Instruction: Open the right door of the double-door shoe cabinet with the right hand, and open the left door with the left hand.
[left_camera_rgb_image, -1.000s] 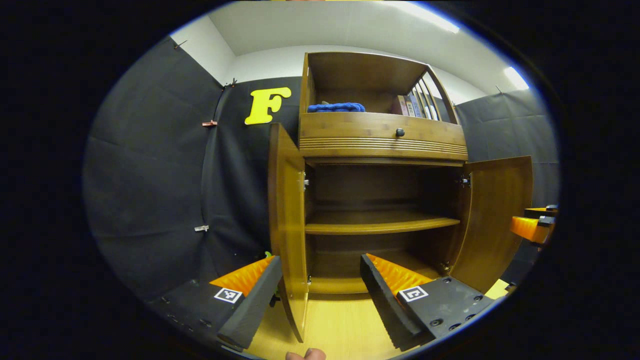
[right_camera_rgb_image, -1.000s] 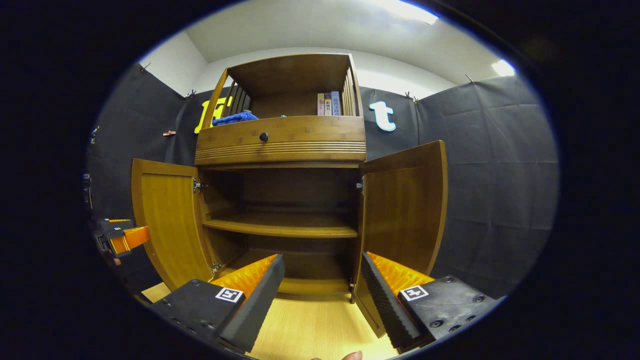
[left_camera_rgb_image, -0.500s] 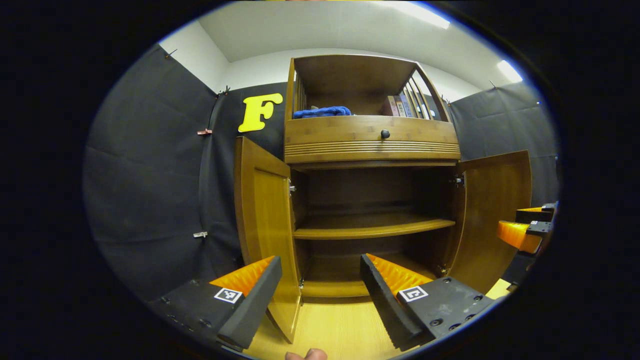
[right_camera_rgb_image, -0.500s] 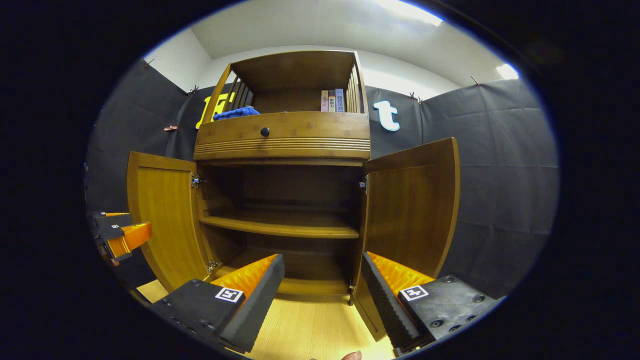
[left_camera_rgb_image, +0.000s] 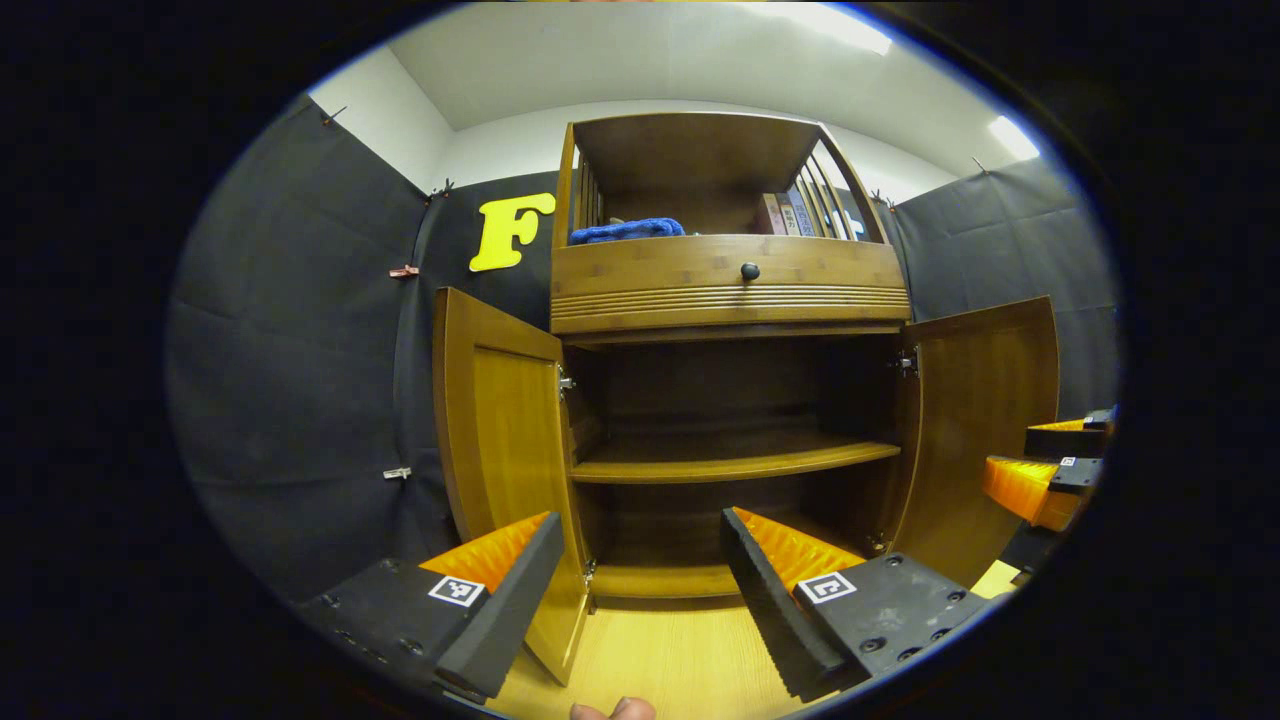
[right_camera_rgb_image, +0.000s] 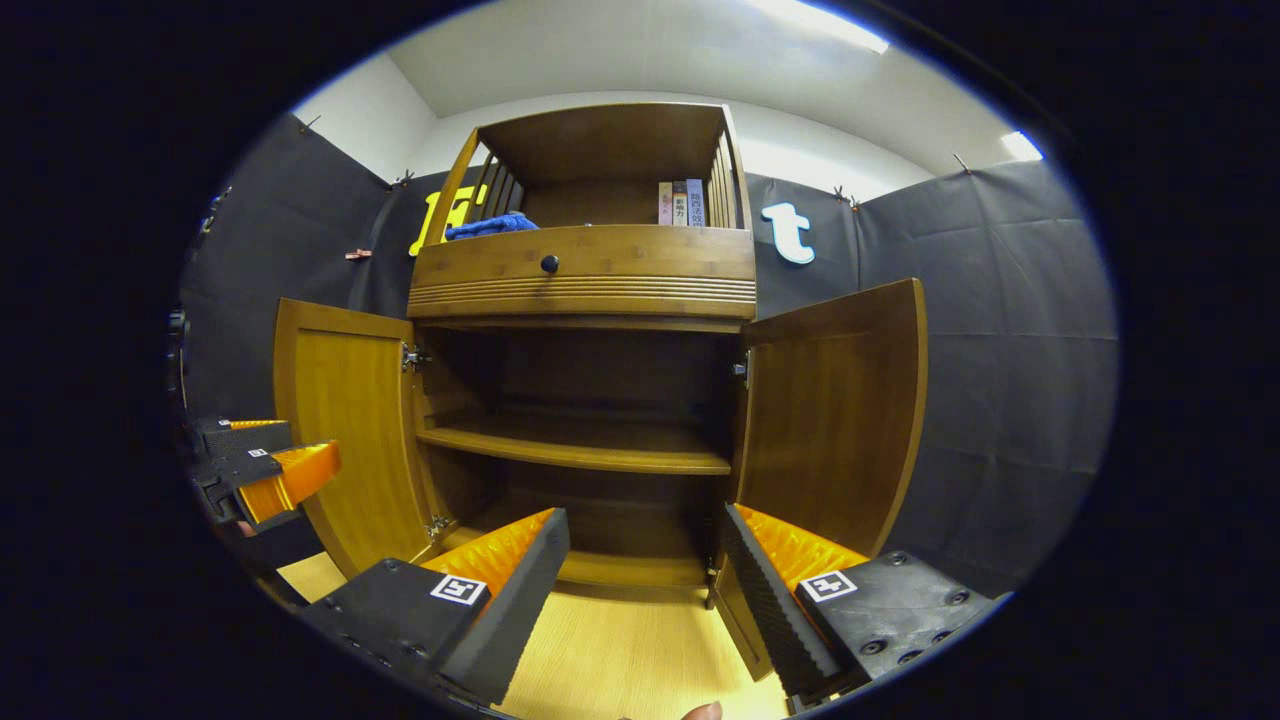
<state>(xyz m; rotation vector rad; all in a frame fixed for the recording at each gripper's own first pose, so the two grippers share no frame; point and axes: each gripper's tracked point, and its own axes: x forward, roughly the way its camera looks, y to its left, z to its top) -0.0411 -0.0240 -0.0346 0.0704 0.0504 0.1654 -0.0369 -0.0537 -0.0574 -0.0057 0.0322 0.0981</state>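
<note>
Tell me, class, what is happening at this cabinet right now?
A person holds tongs in each hand before a wooden shoe cabinet. Both doors stand open: the left door and the right door. The left tongs and right tongs are open, gripping nothing. The inner shelf looks bare.

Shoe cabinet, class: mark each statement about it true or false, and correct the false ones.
1. Both doors stand open. True: the left door and the right door are swung out.
2. The left gripper grips the left door. False: its fingers are apart and hold nothing.
3. A blue cloth lies in the top compartment. True.
4. Shoes fill the middle shelf. False: it is bare.
5. The drawer knob is white. False: it is dark.
</note>
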